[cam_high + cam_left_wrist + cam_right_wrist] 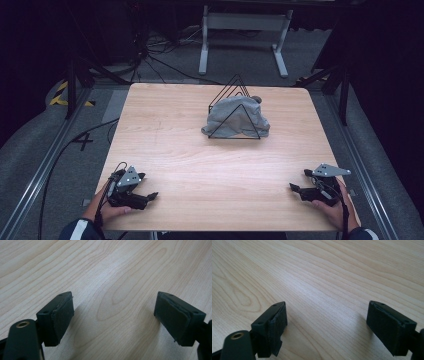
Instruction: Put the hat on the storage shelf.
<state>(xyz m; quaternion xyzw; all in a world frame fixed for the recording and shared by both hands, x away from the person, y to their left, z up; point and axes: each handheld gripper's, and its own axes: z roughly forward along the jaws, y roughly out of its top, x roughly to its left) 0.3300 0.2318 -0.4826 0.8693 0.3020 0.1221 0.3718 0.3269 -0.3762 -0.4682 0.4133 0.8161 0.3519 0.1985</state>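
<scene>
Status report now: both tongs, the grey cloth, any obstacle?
Left tongs open, nothing held, at near left table edge. Right tongs open, nothing held, near right. Grey cloth bunched inside black wire rack, far centre. Bare wooden table between.

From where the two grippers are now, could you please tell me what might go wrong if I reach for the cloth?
1. The grey cloth is draped through the black wire rack; pulling it may snag and drag or tip the light rack.
2. Both the left gripper and right gripper sit at the near edge of the table, far from the cloth, so a long forward reach is needed.
</scene>
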